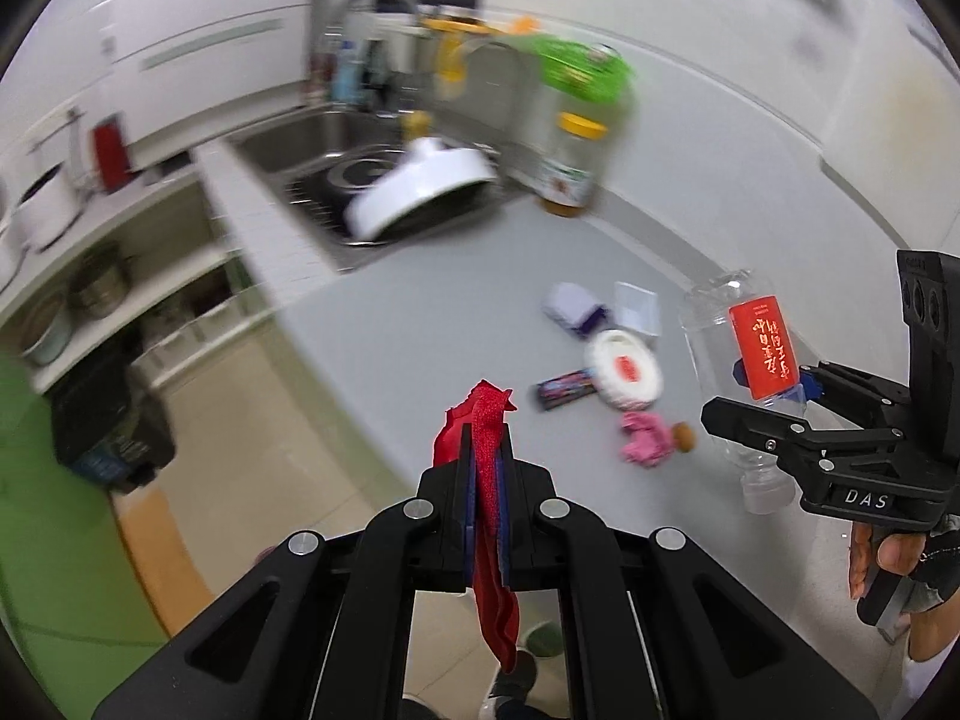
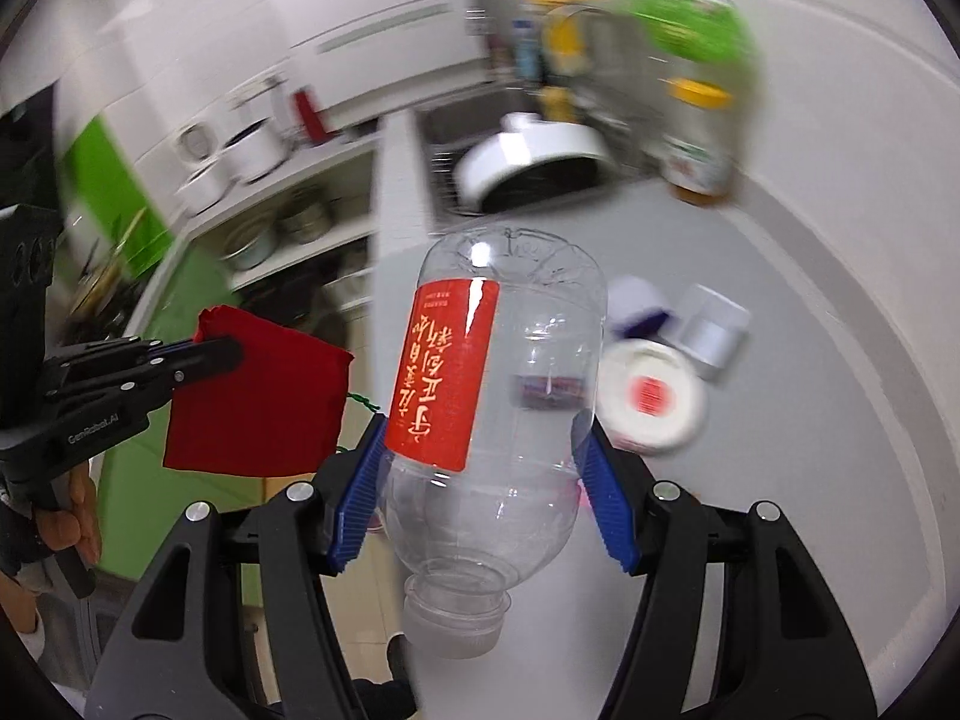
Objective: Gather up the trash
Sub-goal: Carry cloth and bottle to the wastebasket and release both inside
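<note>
L claw [image 1: 487, 450] clamping red wrapper [image 1: 489, 420], R claw [image 2: 480, 468] gripping clear bottle [image 2: 510, 360]

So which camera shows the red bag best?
The right wrist view. There the red bag faces the camera flat, so you see its whole shape hanging from the left claw. The left wrist view sees it only edge-on, a thin red strip pinched between the shut claw's fingers.
</note>
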